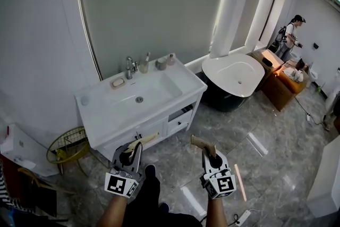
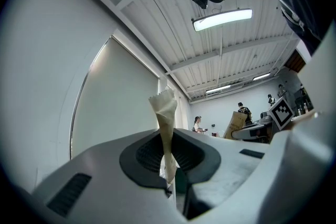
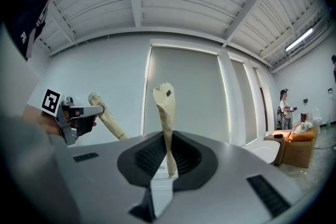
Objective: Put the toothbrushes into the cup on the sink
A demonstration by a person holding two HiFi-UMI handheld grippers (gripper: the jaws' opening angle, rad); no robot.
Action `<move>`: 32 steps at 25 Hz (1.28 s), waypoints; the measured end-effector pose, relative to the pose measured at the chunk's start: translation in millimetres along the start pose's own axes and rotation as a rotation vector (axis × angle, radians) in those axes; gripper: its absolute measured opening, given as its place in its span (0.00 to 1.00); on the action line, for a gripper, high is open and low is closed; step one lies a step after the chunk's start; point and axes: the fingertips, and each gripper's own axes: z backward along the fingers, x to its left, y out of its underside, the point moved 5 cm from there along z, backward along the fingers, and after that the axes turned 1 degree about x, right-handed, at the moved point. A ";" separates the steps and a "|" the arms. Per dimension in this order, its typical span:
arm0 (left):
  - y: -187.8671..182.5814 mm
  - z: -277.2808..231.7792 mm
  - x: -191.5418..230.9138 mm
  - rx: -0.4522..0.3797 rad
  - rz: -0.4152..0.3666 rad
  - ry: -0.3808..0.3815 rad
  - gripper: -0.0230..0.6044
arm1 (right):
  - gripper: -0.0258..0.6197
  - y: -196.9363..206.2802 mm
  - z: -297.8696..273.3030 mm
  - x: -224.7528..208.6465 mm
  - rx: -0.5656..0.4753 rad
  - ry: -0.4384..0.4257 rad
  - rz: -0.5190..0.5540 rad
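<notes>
Left gripper (image 1: 133,150) is clenched on the left toothbrush (image 1: 146,139); its long axis projects forward beyond the jaws, slanting toward the right gripper (image 1: 208,152). That gripper likewise clamps the right toothbrush (image 1: 199,140), slanting left. Paper wrappers conceal the bristles.

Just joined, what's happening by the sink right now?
A person holds a gripper in each hand. The left gripper is shut on a paper-wrapped toothbrush, and the right gripper is shut on a second wrapped toothbrush. Both are held short of the sink, not yet over it.
</notes>
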 end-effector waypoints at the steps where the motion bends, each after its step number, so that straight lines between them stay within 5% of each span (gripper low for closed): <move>1: 0.6 -1.8 1.8 -0.003 0.001 0.002 0.11 | 0.11 -0.3 -2.3 0.6 0.004 0.003 -0.007; 17: 30.0 -78.0 63.2 -0.014 -0.002 -0.024 0.11 | 0.11 8.3 -90.6 -27.7 -0.005 -0.010 0.016; 32: 64.7 -186.7 157.6 0.011 0.006 -0.052 0.11 | 0.11 16.1 -230.5 -66.4 0.032 -0.025 0.016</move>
